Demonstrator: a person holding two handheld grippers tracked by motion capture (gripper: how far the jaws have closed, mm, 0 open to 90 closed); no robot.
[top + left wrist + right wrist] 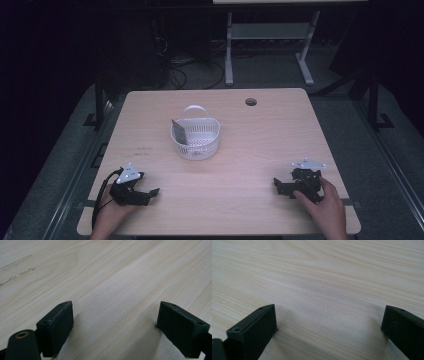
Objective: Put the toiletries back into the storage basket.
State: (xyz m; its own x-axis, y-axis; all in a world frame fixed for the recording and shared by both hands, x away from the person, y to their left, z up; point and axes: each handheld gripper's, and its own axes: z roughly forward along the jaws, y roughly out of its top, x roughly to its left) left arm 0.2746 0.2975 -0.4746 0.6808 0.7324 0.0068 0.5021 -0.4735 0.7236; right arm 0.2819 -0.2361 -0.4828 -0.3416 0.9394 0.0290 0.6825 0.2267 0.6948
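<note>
I'm resting both claws, left gripper (150, 192) and right gripper (278, 186), wide open, empty; basket (195, 138) sitting ahead between them, awaiting a reach.

The room is dim and murky from the high view, only the pale bench (260, 130) catching soft overhead light, while up close the wood grain reads evenly lit and sharp, with faint blurred shadows beneath each tool's near, slightly soft jaws.
</note>
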